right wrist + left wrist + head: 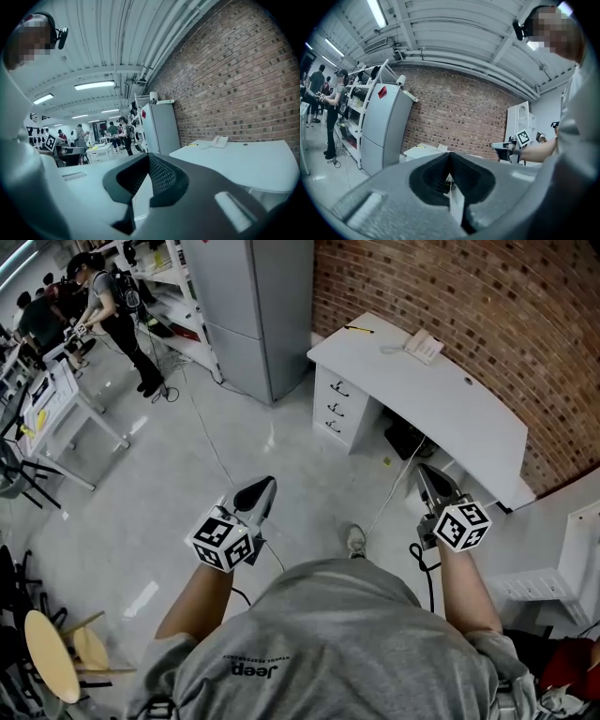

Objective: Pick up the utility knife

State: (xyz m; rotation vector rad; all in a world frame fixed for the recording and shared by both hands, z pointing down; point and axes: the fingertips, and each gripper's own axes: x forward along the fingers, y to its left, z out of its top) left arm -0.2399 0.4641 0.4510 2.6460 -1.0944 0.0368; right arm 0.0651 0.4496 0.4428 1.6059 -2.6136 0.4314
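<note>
The utility knife point(357, 329) is a small yellow-and-black thing lying near the far left corner of the white desk point(469, 418) against the brick wall; in the right gripper view the knife point(192, 145) shows as a thin yellow sliver. My left gripper point(265, 487) and my right gripper point(426, 472) are held out over the floor, well short of the desk. Both have their jaws shut with nothing between them, as the left gripper point(449, 154) and the right gripper point(148, 155) show in their own views.
A white telephone point(423, 346) sits on the desk past the knife. A drawer unit point(337, 404) stands under the desk's left end, and a tall grey cabinet point(253, 306) beside it. People stand by white tables point(56, 399) far left. A cable point(394, 488) runs across the floor.
</note>
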